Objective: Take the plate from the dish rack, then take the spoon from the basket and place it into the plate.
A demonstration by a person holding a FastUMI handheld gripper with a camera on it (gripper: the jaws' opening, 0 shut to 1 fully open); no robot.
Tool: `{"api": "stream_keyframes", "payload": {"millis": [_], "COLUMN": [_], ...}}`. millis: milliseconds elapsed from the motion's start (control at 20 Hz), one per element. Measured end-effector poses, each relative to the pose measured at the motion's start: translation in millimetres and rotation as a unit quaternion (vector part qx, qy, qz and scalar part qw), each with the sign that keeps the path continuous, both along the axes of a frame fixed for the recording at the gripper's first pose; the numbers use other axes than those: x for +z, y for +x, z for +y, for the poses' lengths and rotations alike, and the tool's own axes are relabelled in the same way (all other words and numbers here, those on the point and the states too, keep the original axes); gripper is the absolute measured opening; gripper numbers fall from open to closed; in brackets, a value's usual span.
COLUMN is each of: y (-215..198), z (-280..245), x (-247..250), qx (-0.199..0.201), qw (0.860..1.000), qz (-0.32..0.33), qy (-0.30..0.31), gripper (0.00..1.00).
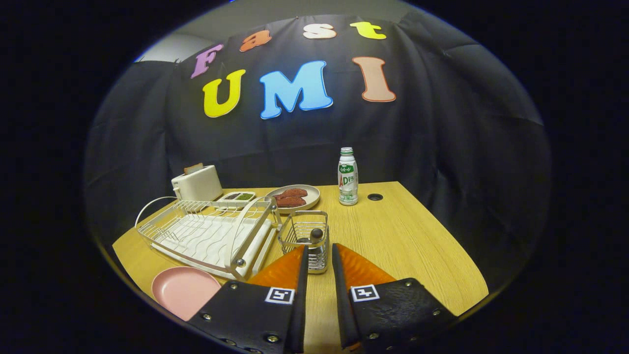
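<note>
The tongs (319, 250) hang low over the wooden counter (403, 236), fingers a narrow gap apart and gripping nothing. Just ahead of the fingertips stands the small wire basket (304, 235), and the dark rounded end of the spoon (317, 233) pokes up out of it, right at the gap between the two fingers; whether either finger touches the basket I cannot tell. The pink plate (184, 290) lies flat on the counter at the near left, just beside the near corner of the white dish rack (211, 233), which sits left of the basket. Farther back, behind the rack, are a white toaster (196, 183) and a small tray (237, 196) with something green in it. A second plate with reddish food (293, 197) rests beyond the basket, and a white bottle with a green label (348, 177) stands upright to its right, near a dark hole in the counter (375, 197)
</note>
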State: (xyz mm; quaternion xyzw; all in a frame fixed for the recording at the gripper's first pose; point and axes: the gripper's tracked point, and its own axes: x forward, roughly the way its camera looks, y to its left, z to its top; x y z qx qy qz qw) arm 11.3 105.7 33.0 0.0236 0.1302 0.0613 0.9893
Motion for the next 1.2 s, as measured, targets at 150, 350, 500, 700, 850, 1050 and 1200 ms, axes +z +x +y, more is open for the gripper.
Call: {"api": "stream_keyframes", "payload": {"millis": [150, 350, 500, 700, 850, 1050, 1200], "y": [20.1, 46.1, 63.9, 66.2, 65.4, 67.1, 71.2], "z": [2.0, 8.9, 2.3, 2.3, 4.5, 5.4, 3.2], "x": [-2.0, -3.6, 1.0, 2.2, 4.0, 9.7, 11.1], "qx": [0.001, 0.001, -0.016, -0.020, -0.026, -0.023, -0.027], "qw": [1.000, 0.999, 0.999, 0.998, 0.998, 0.999, 0.999], "qz": [-0.015, -0.021, -0.026, -0.006, 0.004, 0.012, 0.017], "qy": [-0.004, 0.026, 0.043, 0.056, 0.056, 0.040, 0.032], "gripper": [0.28, 0.28, 0.18, 0.13, 0.07, 0.04, 0.05]}}
